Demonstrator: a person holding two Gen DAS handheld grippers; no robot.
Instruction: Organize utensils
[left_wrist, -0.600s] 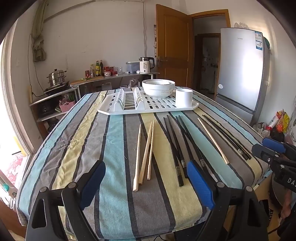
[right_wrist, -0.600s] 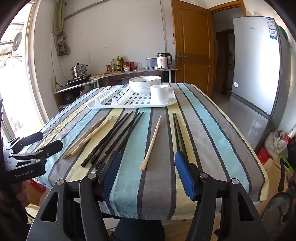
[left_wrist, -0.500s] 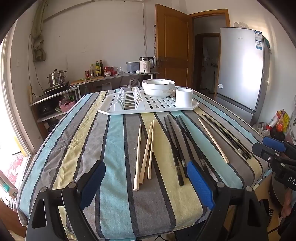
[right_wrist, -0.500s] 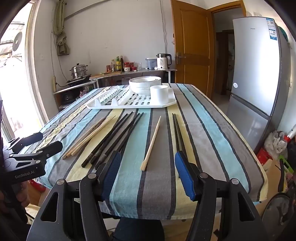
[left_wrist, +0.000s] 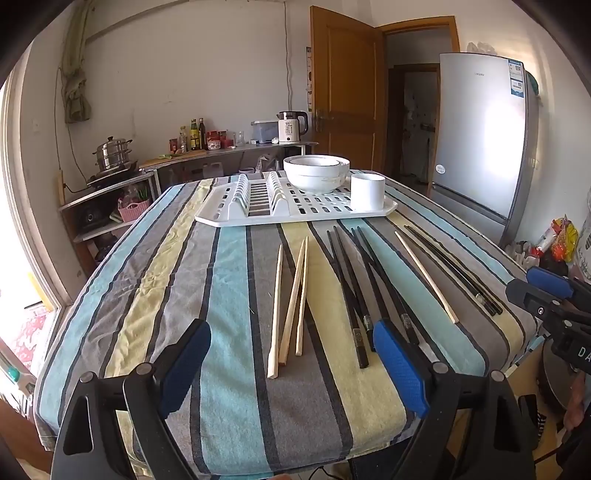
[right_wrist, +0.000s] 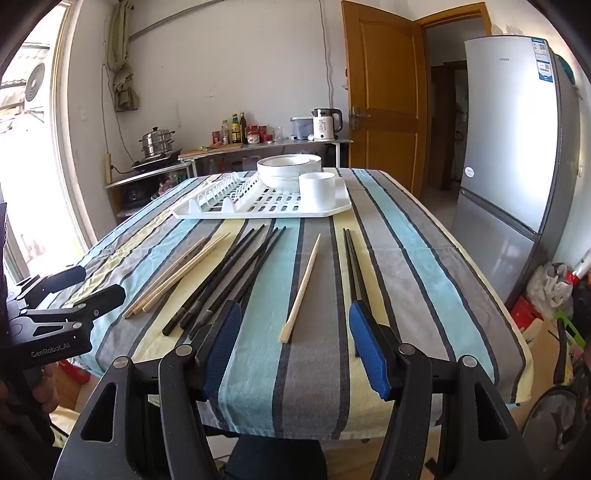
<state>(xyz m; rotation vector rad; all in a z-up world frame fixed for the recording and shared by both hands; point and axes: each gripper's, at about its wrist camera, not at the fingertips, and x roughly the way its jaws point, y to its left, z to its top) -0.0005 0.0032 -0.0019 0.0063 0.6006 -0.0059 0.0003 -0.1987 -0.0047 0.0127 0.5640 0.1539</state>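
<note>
Progress: Nothing sorted yet, by my reading. Every chopstick lies loose on the striped tablecloth (left_wrist: 229, 280), and the white cup (left_wrist: 367, 192) on the drying tray (left_wrist: 295, 212) looks unused.

Left to do: I judge the whole job remains, gathering the sticks by colour and standing them in the cup or on the tray.

Wooden chopsticks: Three pale sticks (left_wrist: 293, 306) lie close together ahead of my left tongs (left_wrist: 291, 369), two of them crossing near their ends. A fourth wooden stick (right_wrist: 301, 288) lies alone, straight ahead of my right tongs (right_wrist: 295, 347).

Black chopsticks: A fanned bunch (left_wrist: 364, 291) lies beside the pale trio. A separate black pair (right_wrist: 352, 266) lies just right of the lone wooden stick, its near ends hidden behind my right finger.

Tongs: Both sets are spread wide and hold nothing, hovering at the near table edge.

Also on tray: Stacked white bowls (left_wrist: 316, 177) stand behind the cup.
</note>
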